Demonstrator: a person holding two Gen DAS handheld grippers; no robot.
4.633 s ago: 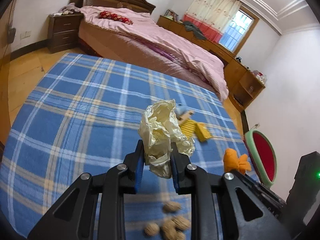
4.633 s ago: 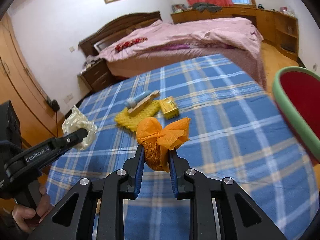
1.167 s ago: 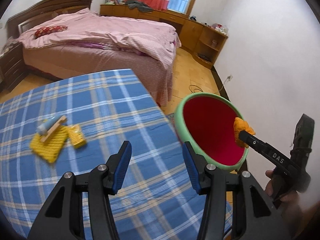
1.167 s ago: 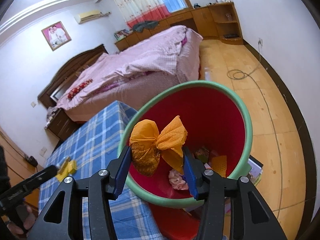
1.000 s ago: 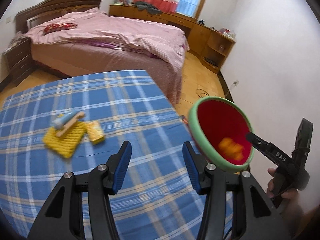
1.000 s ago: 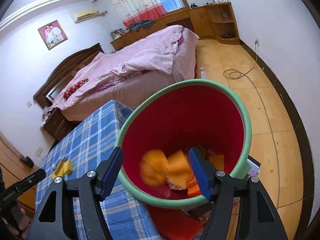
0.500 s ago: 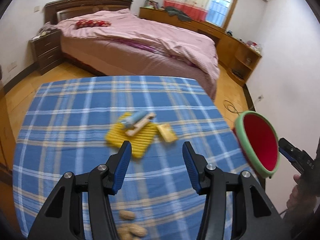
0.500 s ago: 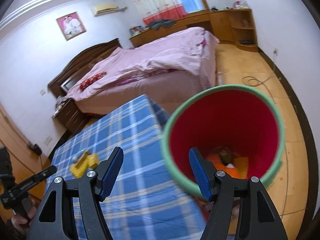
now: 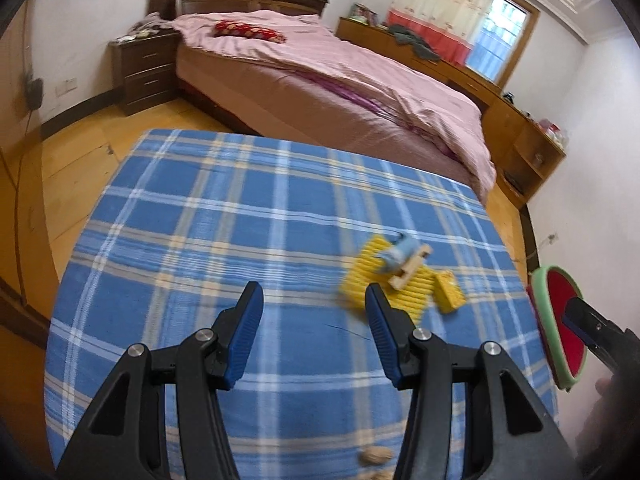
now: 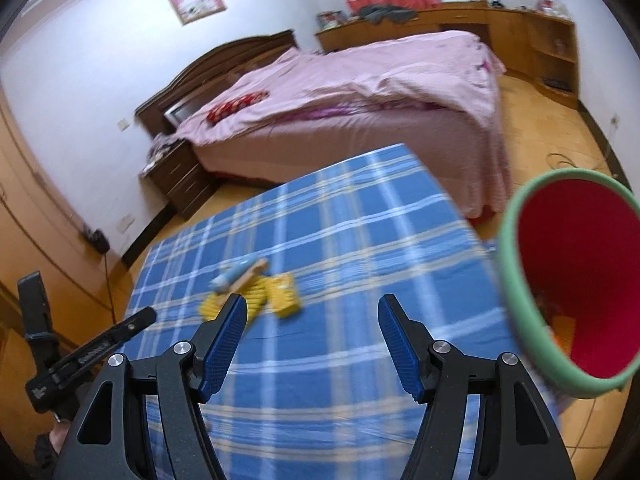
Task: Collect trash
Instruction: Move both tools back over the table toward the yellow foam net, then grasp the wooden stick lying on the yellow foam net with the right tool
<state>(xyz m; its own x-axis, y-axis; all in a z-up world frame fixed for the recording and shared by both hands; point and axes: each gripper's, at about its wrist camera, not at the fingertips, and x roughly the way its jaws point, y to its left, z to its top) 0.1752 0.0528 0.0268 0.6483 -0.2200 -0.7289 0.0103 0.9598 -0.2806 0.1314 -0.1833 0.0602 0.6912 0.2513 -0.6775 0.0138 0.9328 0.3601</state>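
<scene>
Blue plaid cloth covers the worktop (image 9: pixel 248 216) under both of your grippers. Your left gripper (image 9: pixel 312 300) has its jaws parted with nothing between the pads, and it hangs over bare cloth near the middle of the worktop. Your right gripper (image 10: pixel 310 306) is spread wider, also empty, above the cloth.

Trash left on the worktop sits toward its right side in the left wrist view: a yellow knitted mat (image 9: pixel 390 286) with a pale blue tube (image 9: pixel 398 254) and a small wooden piece (image 9: pixel 412 270) lying on top of it, and a yellow block (image 9: pixel 450 292) touching the mat's right edge. All of these are motion-blurred. A few walnuts (image 9: pixel 374 456) lie at the near edge, partly hidden behind your left gripper's frame.

Off the worktop's right end stands the red bin with a green rim (image 10: pixel 516 280); the right wrist view shows orange scraps in its bottom. A bed with a pink cover (image 9: pixel 340 76) lies beyond the worktop.
</scene>
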